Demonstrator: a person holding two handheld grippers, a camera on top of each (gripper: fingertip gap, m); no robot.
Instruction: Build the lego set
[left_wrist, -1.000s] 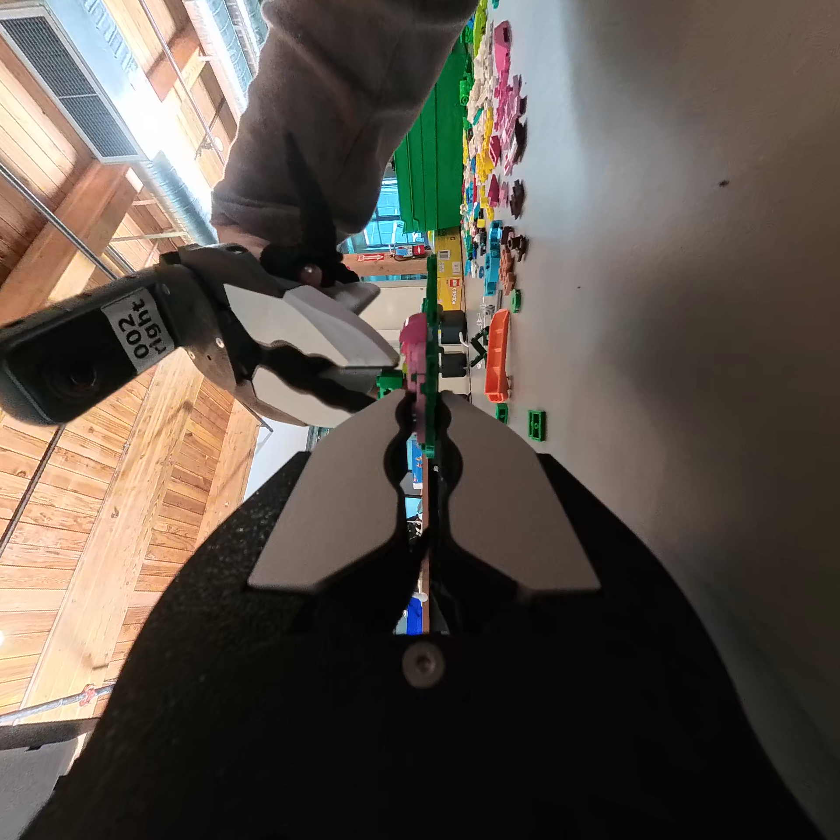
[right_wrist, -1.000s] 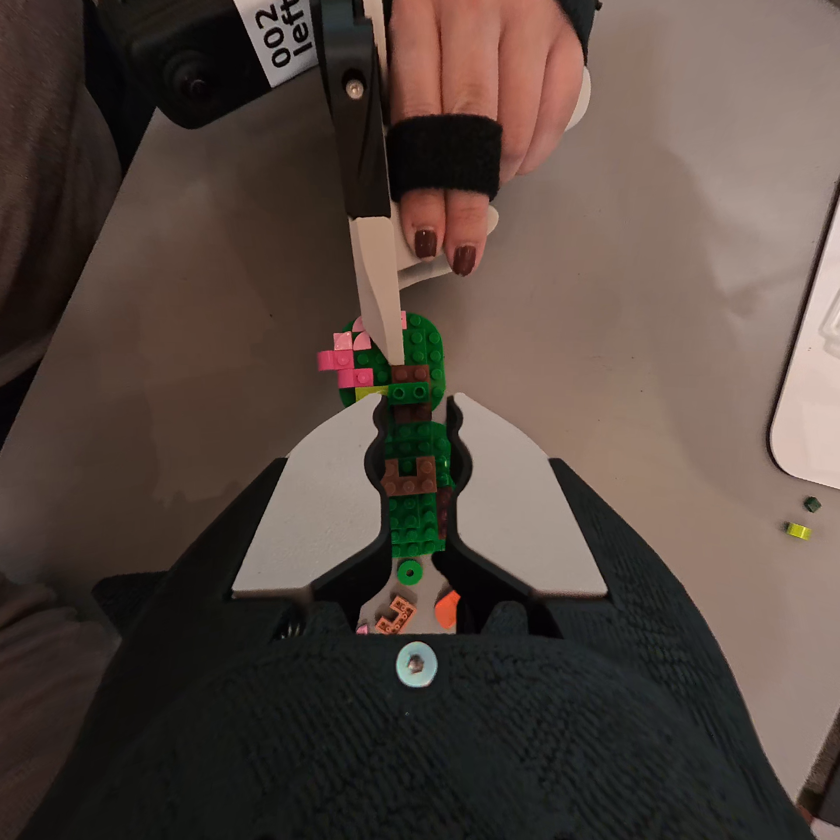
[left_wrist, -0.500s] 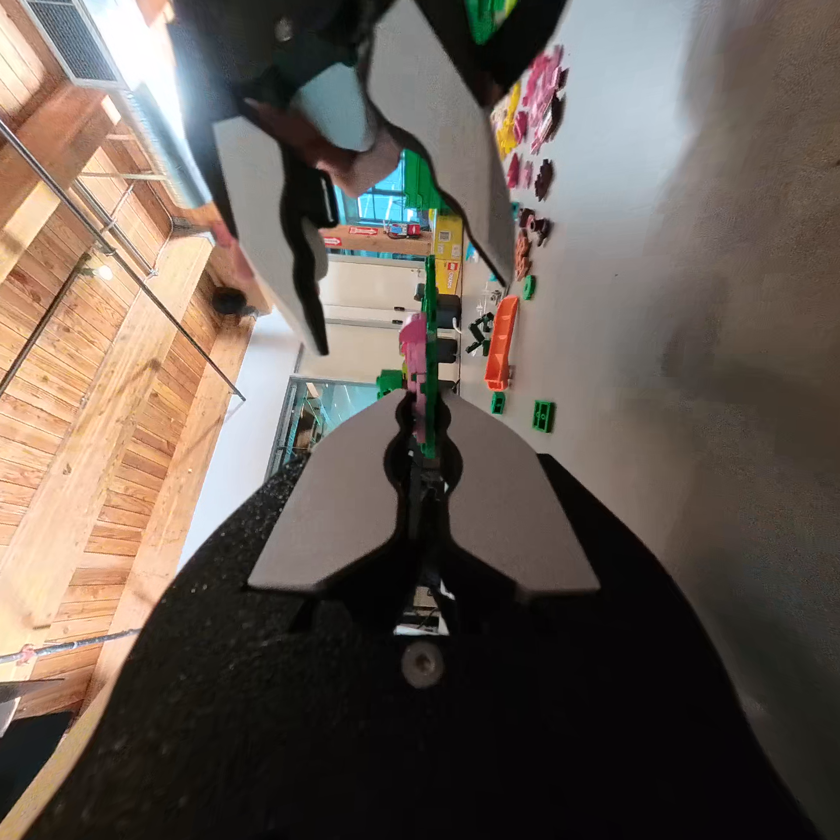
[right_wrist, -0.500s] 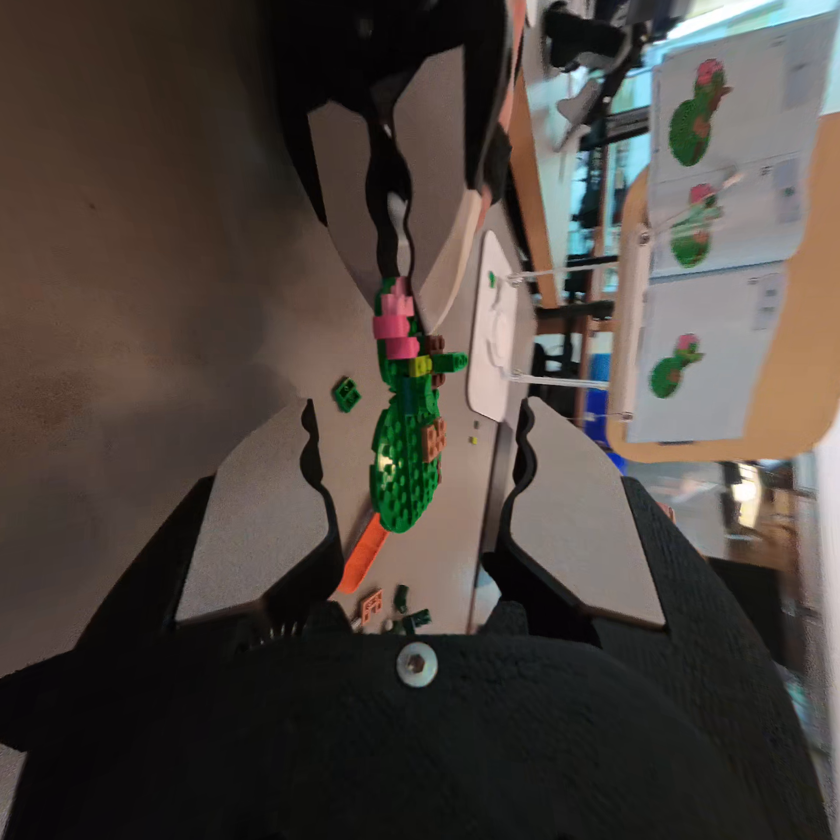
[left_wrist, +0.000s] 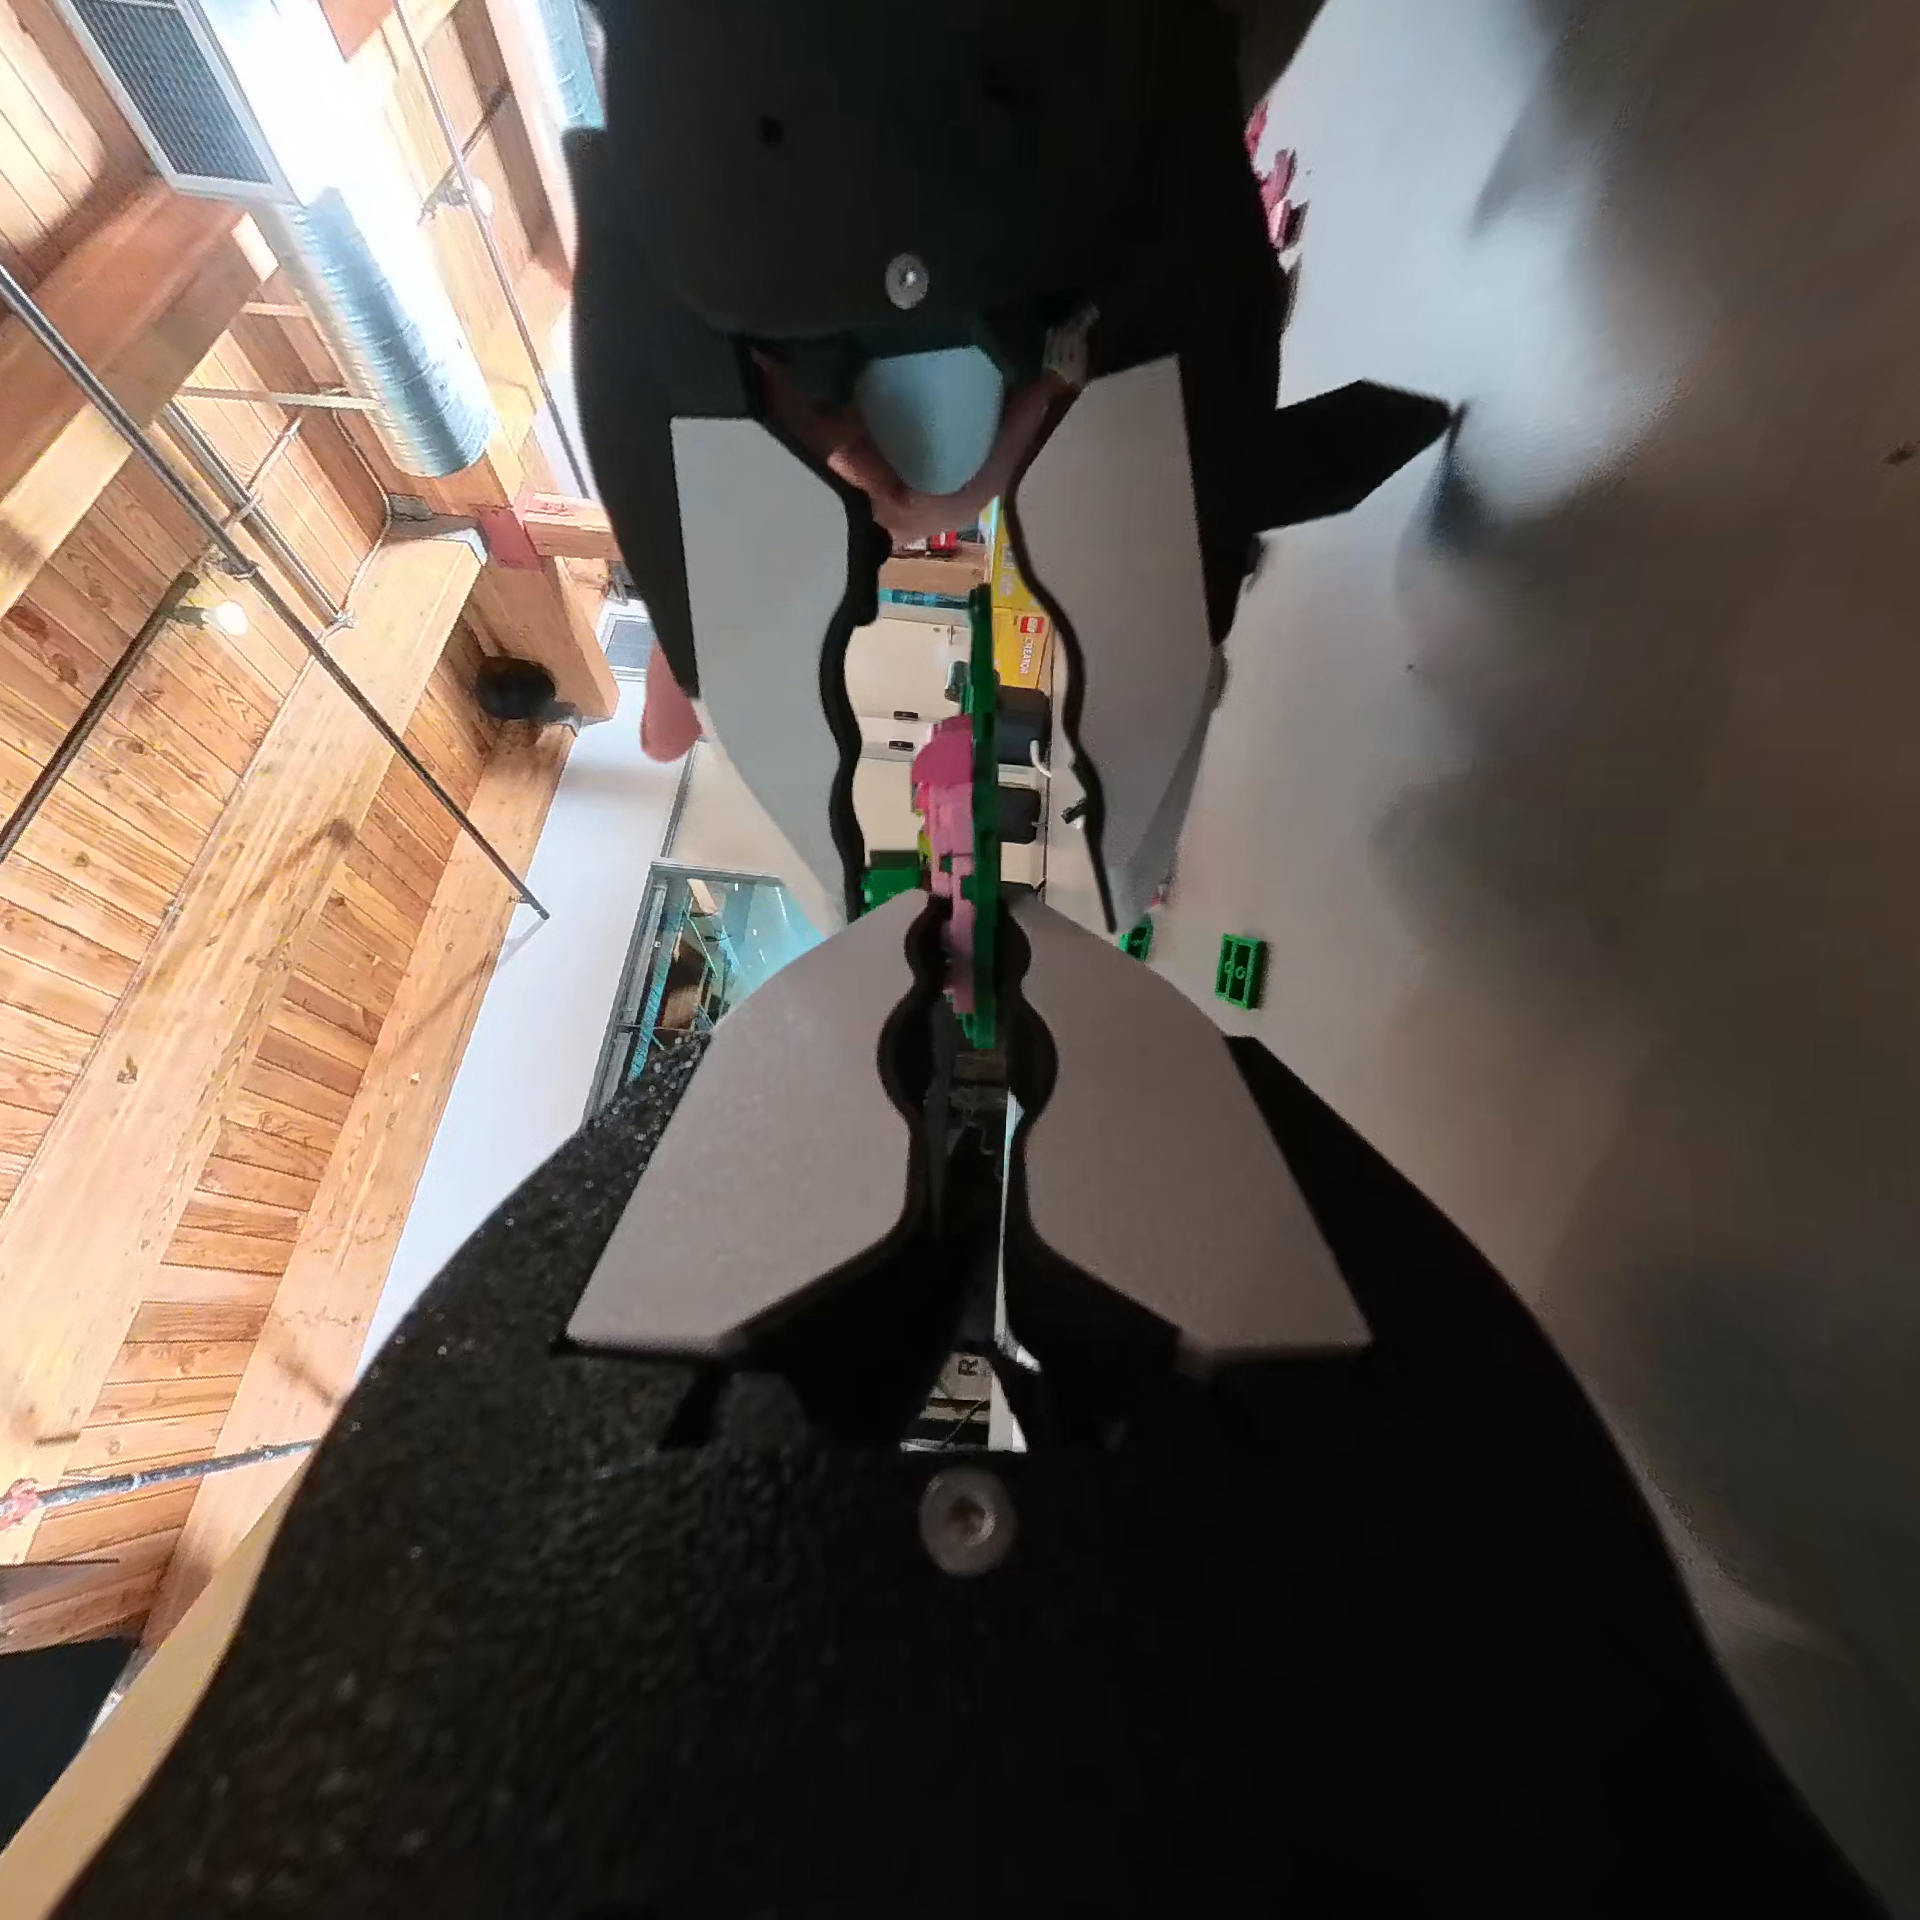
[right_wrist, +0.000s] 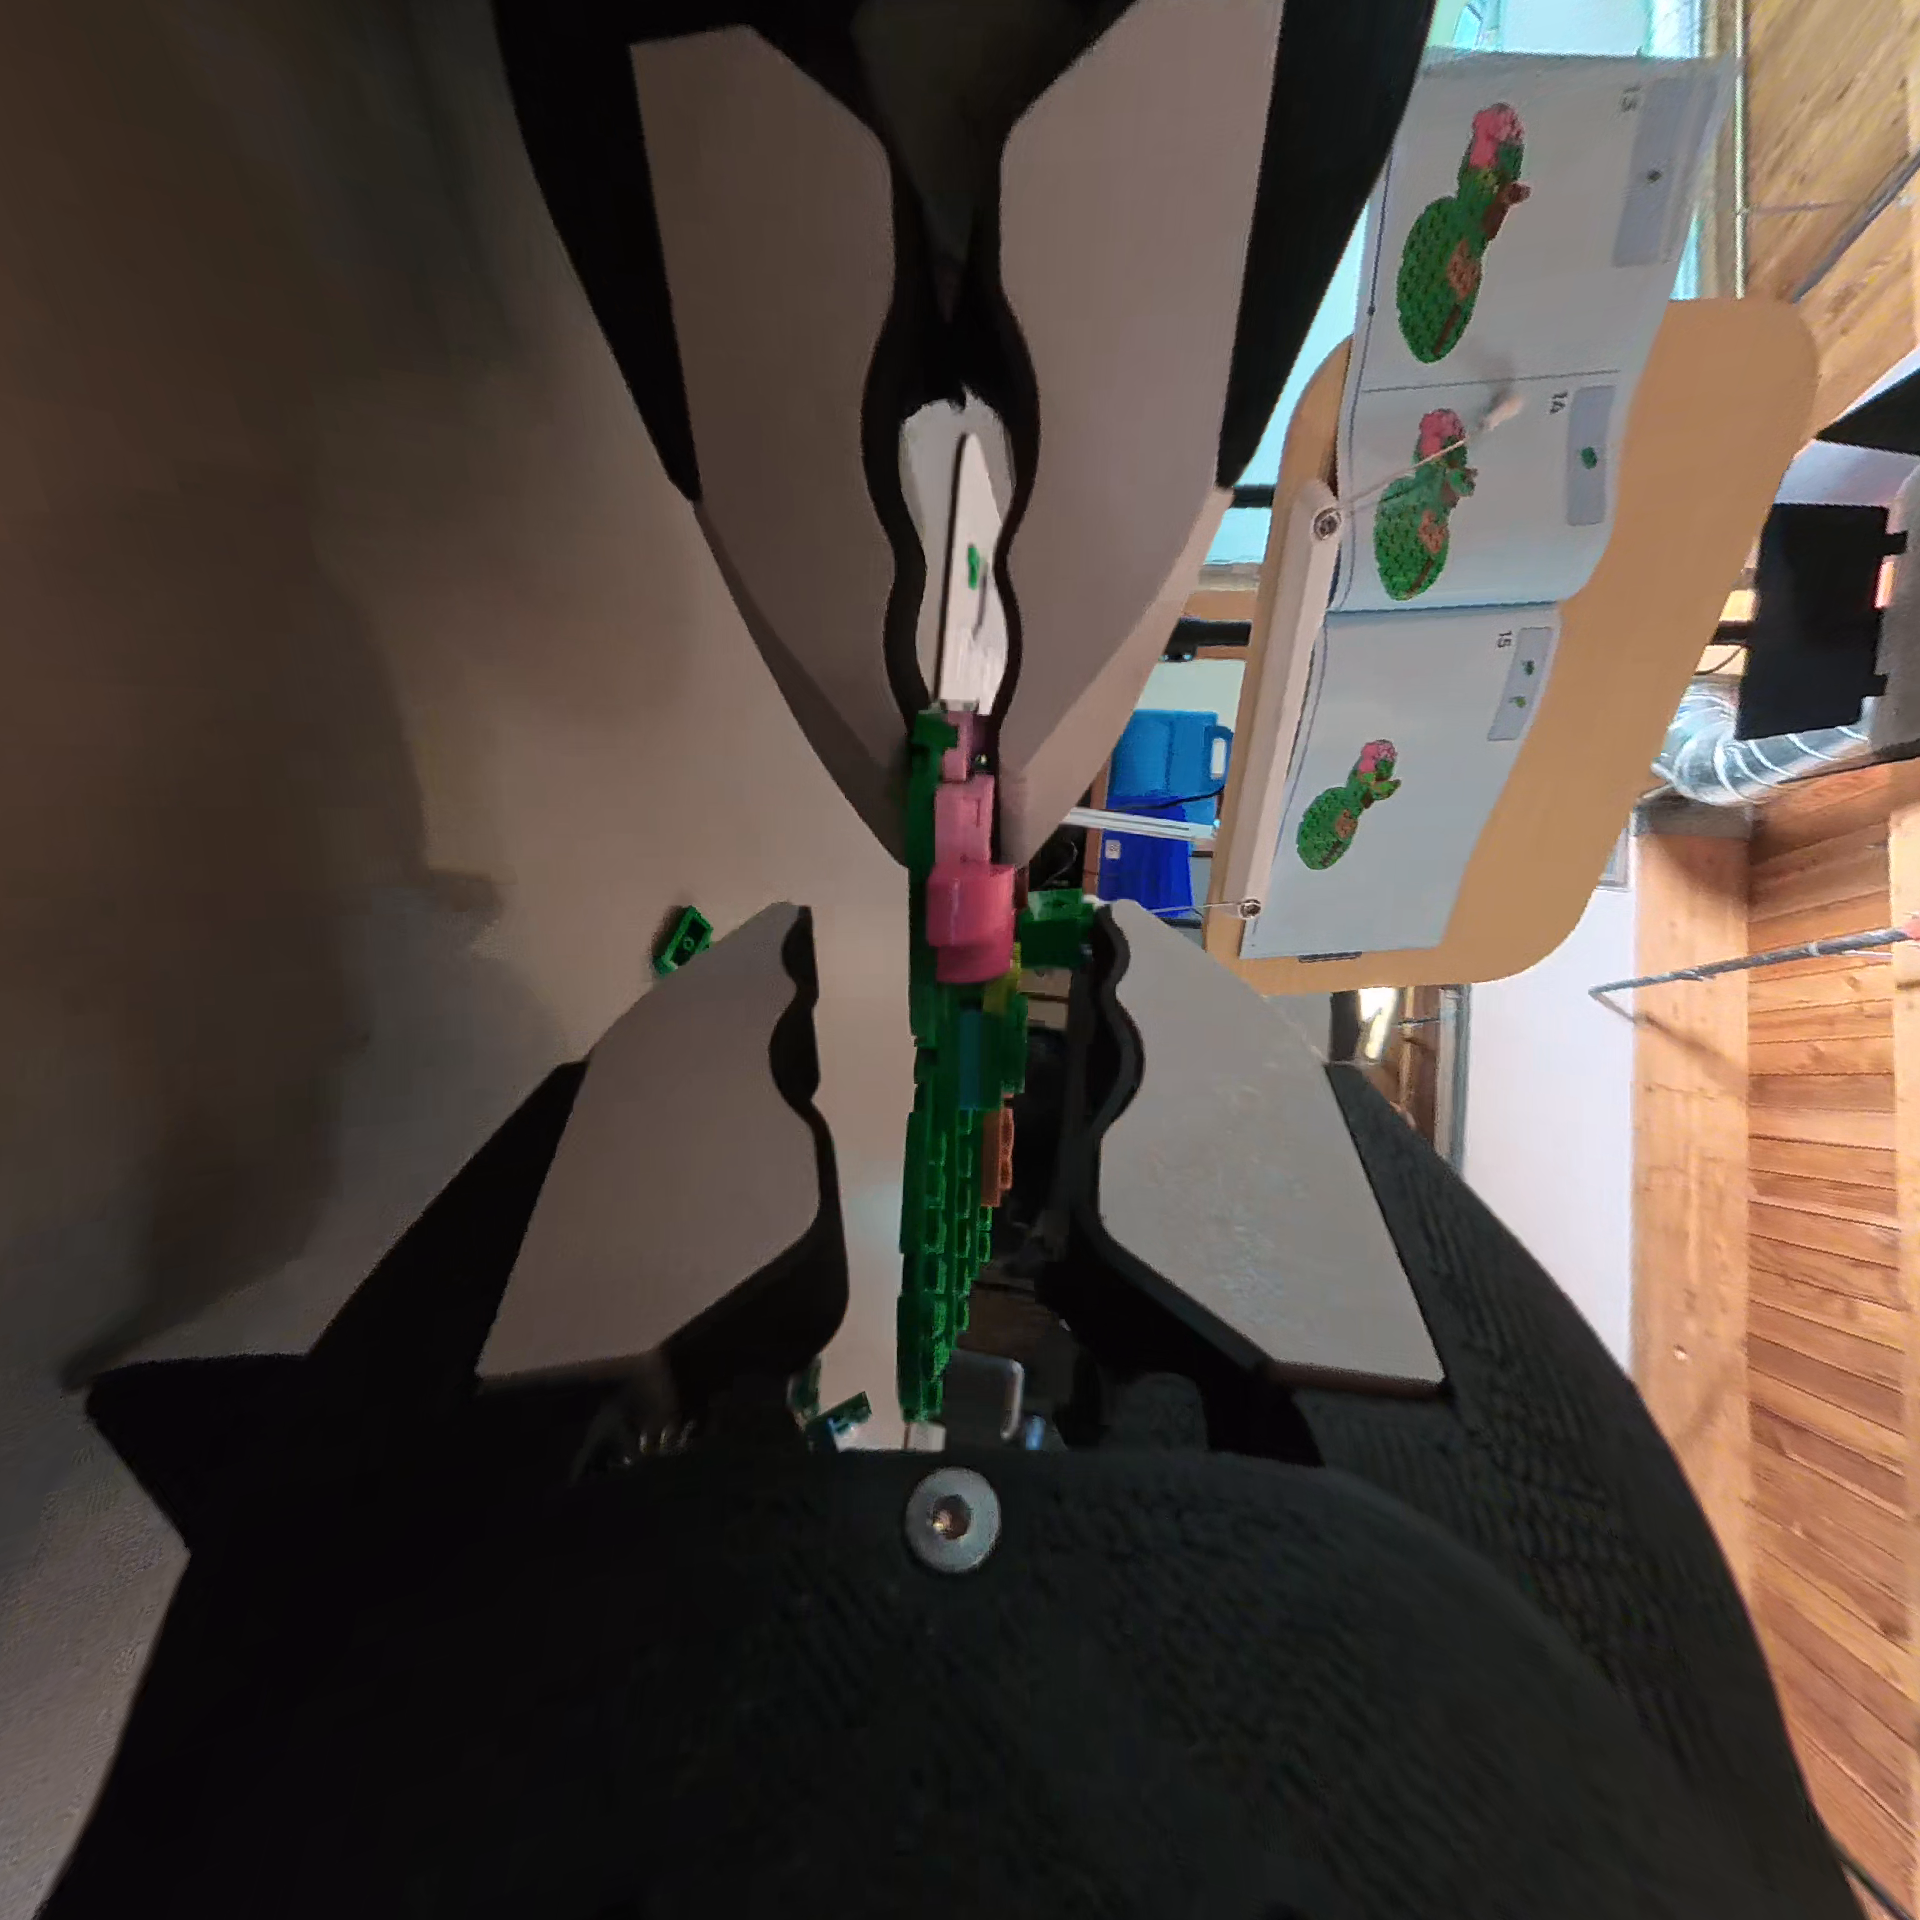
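Left wrist view: left gripper (left_wrist: 971, 925) is clamped on the pink-and-green end of the lego cactus build (left_wrist: 971, 831), which is seen edge-on and sticks straight out ahead of the fingertips. Right gripper (left_wrist: 977, 883) faces it head-on from ahead, jaws spread to either side of the build. One loose green plate (left_wrist: 1240, 970) lies on the grey table (left_wrist: 1610, 935) just right of the left gripper's tip.

Right wrist view: right gripper (right_wrist: 956, 914) is spread wide; the build (right_wrist: 951, 1122) runs down the gap between its fingers, touching neither as far as the edge-on angle lets me judge. Left gripper (right_wrist: 951, 774) comes in from ahead and pinches the far end at the pink flower bricks (right_wrist: 966, 894). Small green plate (right_wrist: 683, 938) sits on the table (right_wrist: 312, 727) just left of the right gripper's left fingertip. Open instruction booklet (right_wrist: 1455, 499) on a tan stand (right_wrist: 1683, 727) is ahead to the right.
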